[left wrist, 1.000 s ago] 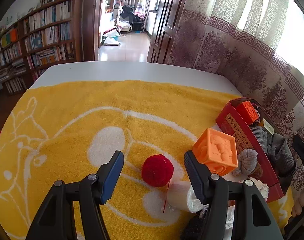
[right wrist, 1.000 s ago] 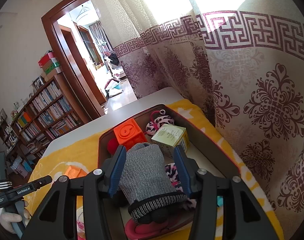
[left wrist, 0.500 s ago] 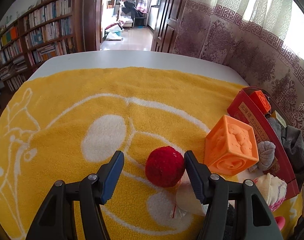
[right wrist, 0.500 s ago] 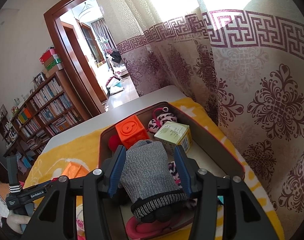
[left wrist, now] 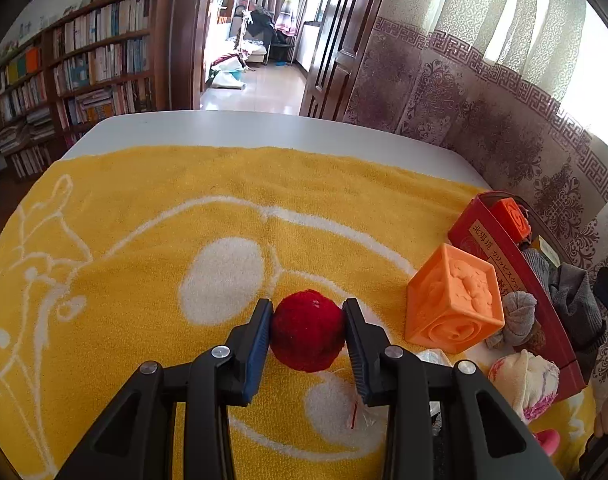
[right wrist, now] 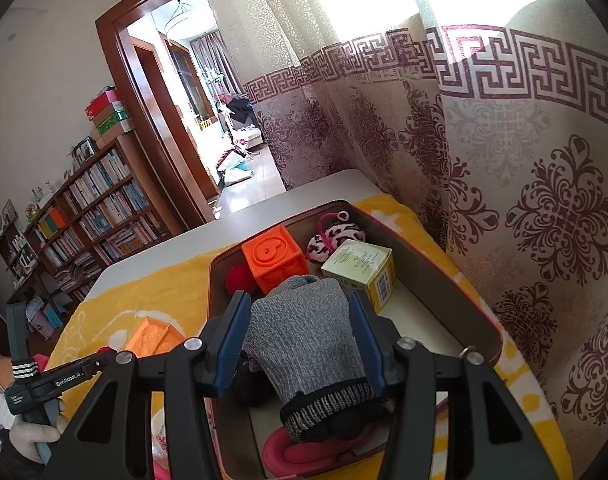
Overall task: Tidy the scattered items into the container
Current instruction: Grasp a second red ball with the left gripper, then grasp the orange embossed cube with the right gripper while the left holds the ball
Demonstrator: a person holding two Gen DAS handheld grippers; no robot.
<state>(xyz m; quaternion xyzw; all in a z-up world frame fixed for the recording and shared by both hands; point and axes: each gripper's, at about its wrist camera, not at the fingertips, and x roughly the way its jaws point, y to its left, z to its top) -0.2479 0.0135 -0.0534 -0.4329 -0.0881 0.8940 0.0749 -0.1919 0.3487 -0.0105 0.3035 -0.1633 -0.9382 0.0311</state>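
We are looking at a fuzzy, round red pompom [left wrist: 307,330] lying on a yellow terry towel [left wrist: 184,200] with white looping lines. The left gripper [left wrist: 307,320] has just been closing its fingers, and their blue pads are now pressing on both sides of the pompom. Just to its right a soft orange cube [left wrist: 455,300] with embossed faces is standing on one edge of the towel, next to a rolled grey sock [left wrist: 517,316] and a cream-and-pink plush bundle [left wrist: 525,380].

The container [right wrist: 479,320], a red tin with rounded corners and a dull grey inside, is sitting at the right end of the towel. In it we are seeing a second orange cube [right wrist: 274,258], a red ball [right wrist: 240,278], a pale green carton [right wrist: 359,266] and a pink-and-black spotted plush [right wrist: 335,236]. The right gripper [right wrist: 300,328] is holding a grey knitted glove [right wrist: 304,340] with a ribbed cuff between its fingers, over the container.

The towel is covering a white table [left wrist: 244,128]. A patterned curtain [right wrist: 523,160] is hanging close behind, and a bookshelf [left wrist: 84,72] is standing beside an open doorway [left wrist: 256,32].
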